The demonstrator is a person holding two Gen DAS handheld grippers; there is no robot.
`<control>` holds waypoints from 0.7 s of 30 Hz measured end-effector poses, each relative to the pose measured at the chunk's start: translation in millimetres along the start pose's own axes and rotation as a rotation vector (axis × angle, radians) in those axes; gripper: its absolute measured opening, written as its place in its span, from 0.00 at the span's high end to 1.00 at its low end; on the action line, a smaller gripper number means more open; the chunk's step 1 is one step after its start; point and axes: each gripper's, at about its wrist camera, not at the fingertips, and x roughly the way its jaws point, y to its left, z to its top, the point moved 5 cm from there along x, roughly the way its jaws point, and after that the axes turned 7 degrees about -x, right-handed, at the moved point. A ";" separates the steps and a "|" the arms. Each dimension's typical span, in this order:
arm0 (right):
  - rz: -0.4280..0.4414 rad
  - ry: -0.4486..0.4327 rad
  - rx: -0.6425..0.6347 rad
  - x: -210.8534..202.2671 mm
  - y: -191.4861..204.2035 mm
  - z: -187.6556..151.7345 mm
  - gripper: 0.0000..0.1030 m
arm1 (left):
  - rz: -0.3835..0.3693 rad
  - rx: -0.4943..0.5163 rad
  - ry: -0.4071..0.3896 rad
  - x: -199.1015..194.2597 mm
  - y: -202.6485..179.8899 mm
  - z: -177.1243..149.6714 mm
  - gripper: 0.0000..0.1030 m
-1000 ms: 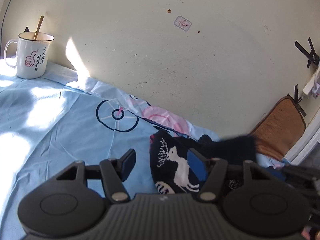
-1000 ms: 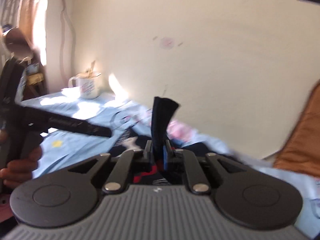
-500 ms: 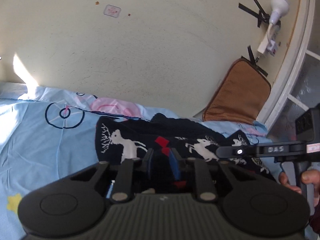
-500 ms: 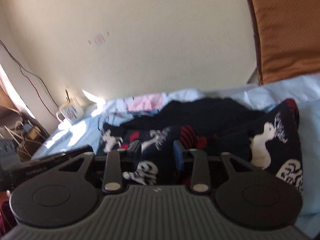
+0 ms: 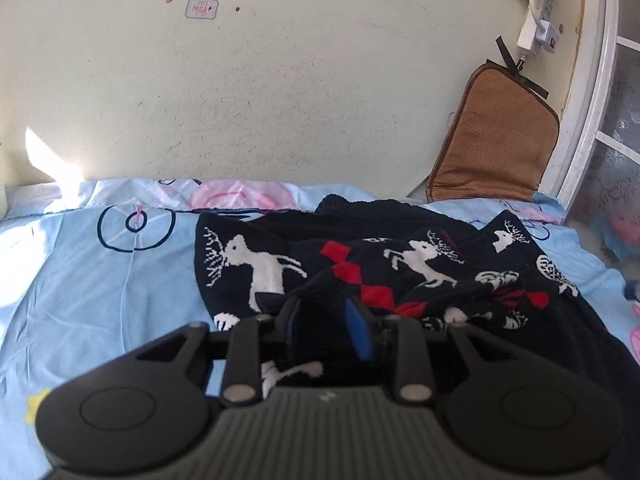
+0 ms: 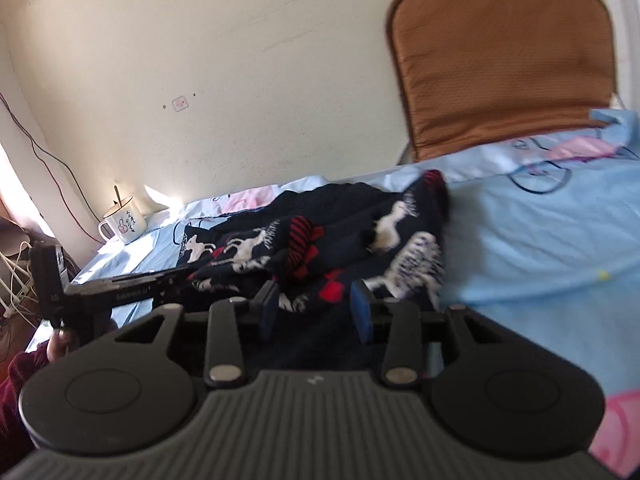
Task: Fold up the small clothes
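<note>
Left gripper [image 5: 326, 326]: lower centre of the left wrist view; jaws part-closed with a dark fold of the sweater [image 5: 400, 272] between the blue pads [image 5: 358, 334]. It appears to have hold of the cloth, probably to carry the fold over.
Right gripper [image 6: 316, 312]: lower centre of the right wrist view; jaws spread wide, nothing held. It hovers just over the near edge of the sweater, seemingly placed to take a fresh grip.
Sweater: dark knit with white deer and red diamonds, lying rumpled across the middle of both views on the blue sheet [image 5: 80, 288].
Fold state: judged early; cloth bunched, no flat fold yet.
Cushion [image 5: 496, 140]: brown, propped against the wall at upper right, apart from the work.
Mug [image 6: 122, 224]: left of the right wrist view, well apart.
</note>
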 end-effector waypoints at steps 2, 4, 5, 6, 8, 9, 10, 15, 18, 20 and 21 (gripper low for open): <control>-0.026 0.003 0.047 -33.3 -11.5 -26.2 0.54 | 0.011 0.003 -0.006 -4.3 -1.9 -0.1 0.67; -0.045 0.022 0.076 -49.1 -14.5 -51.5 0.52 | 0.026 -0.006 -0.005 -11.6 -4.9 -0.4 0.67; -0.055 0.032 0.074 -53.4 -12.3 -63.4 0.51 | 0.025 -0.016 -0.006 -17.2 -6.4 -1.6 0.67; -0.063 0.033 0.063 -56.6 -9.0 -72.7 0.51 | 0.018 -0.029 -0.008 -24.6 -7.8 -3.5 0.67; -0.068 0.015 0.027 -60.1 4.6 -89.9 0.50 | -0.003 -0.054 -0.013 -45.2 -10.6 -9.5 0.66; -0.061 0.007 0.007 -60.6 11.0 -94.9 0.50 | -0.013 -0.062 -0.015 -59.9 -12.6 -15.4 0.65; -0.050 -0.002 -0.027 -60.3 19.0 -99.4 0.48 | -0.020 -0.063 -0.018 -72.3 -14.4 -21.2 0.64; -0.123 0.047 -0.193 -40.6 31.5 -117.2 0.88 | -0.027 -0.045 -0.027 -133.3 -19.2 -62.6 0.58; -0.146 0.013 -0.058 -54.2 -0.8 -117.7 0.92 | -0.022 -0.068 -0.021 -161.4 -15.7 -90.8 0.58; -0.137 -0.009 0.056 -67.3 -18.6 -121.6 0.95 | -0.015 -0.095 -0.013 -175.7 -11.6 -106.8 0.57; -0.138 -0.013 0.076 -72.6 -21.4 -125.3 0.95 | -0.014 -0.114 -0.008 -182.8 -8.6 -114.3 0.56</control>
